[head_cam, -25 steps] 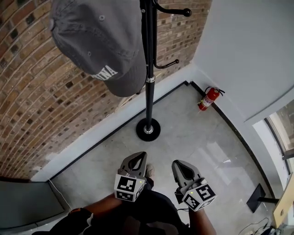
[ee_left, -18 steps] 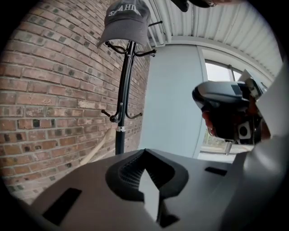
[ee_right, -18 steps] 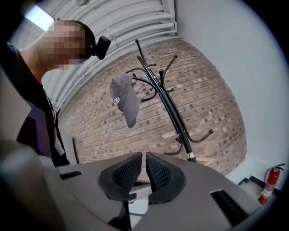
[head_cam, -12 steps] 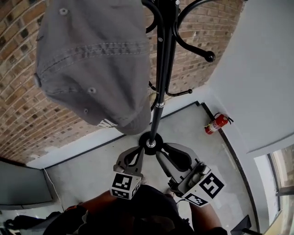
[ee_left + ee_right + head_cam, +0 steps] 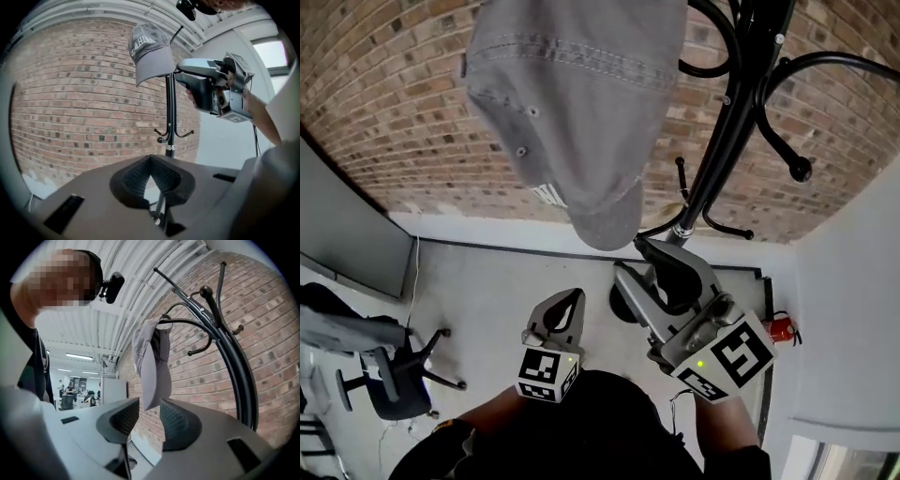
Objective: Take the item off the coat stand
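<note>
Grey cap [image 5: 581, 103], black coat stand [image 5: 712, 159]

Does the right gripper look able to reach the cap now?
Probably yes: the right gripper has just been opening its jaws; the cap hangs brim-down at the mouth of their gap, untouched, with the coat stand off to one side.

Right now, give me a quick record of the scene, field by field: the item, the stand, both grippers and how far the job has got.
Item: grey cap, hanging on the coat stand, brim pointing down
Stand: black pole with curved hooks, in front of a brick wall
Left gripper: shut, empty, away from the cap
Right gripper: near the cap's brim; fingers have just been opening and stand apart; the brim lines up with the gap, not pinched
Job: cap not yet taken off
</note>
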Motion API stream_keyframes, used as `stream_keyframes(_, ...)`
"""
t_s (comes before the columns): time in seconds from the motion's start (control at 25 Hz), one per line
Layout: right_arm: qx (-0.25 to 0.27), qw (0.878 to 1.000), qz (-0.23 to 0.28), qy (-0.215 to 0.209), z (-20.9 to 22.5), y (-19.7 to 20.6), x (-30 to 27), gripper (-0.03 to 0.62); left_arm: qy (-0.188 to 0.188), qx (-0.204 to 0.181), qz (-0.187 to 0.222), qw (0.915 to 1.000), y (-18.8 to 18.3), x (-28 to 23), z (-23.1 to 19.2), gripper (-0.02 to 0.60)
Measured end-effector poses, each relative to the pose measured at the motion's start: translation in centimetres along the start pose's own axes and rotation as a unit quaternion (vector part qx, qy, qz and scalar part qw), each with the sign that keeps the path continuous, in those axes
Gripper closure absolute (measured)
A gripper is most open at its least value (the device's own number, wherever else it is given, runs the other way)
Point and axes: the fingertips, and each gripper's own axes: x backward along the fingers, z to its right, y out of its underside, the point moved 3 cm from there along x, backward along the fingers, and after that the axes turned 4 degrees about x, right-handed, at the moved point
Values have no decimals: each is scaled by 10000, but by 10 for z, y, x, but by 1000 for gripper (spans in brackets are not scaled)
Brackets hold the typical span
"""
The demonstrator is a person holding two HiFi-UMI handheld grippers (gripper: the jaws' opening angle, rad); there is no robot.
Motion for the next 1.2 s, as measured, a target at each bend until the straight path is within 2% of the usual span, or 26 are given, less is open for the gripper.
stream_keyframes(0.16, -50, 9972, 67, -741, -2, -15, -7, 476, -691, 147, 147, 9974, 3, 33, 14, 555)
stream_keyframes(0.28, -245, 9928, 175, -1156, -4, -18, -13, 476, -1193, 219, 270, 9923, 8, 60, 22, 555)
stream_keyframes(0.4, -316, 9885, 237, -1461, -13, -17, -20, 476, -1658, 339, 318, 9851, 17, 90, 26, 555)
stream_keyframes(0.52, -307, 9857, 309, -1627, -24, -17, -27, 477, -1962, 427, 356, 9790, 24, 116, 28, 555)
stream_keyframes(0.64, -237, 9870, 296, -1559, -30, -16, -34, 477, -2060, 400, 449, 9767, 24, 133, 26, 555)
stream_keyframes(0.84, -93, 9904, 257, -1358, -37, -16, -38, 479, -2005, 370, 568, 9773, 18, 149, 20, 555)
stream_keyframes(0.88, -30, 9913, 242, -1295, -39, -16, -38, 489, -1970, 361, 583, 9780, 17, 151, 18, 555)
stream_keyframes(0.92, 18, 9920, 233, -1241, -41, -17, -37, 534, -1931, 357, 592, 9787, 16, 153, 17, 555)
stream_keyframes(1.0, 54, 9928, 232, -1172, -47, -20, -36, 555, -1875, 371, 590, 9798, 16, 157, 13, 555)
stream_keyframes(1.2, 88, 9946, 410, -951, -60, -29, -28, 562, -1718, 398, 648, 9822, 21, 169, 5, 555)
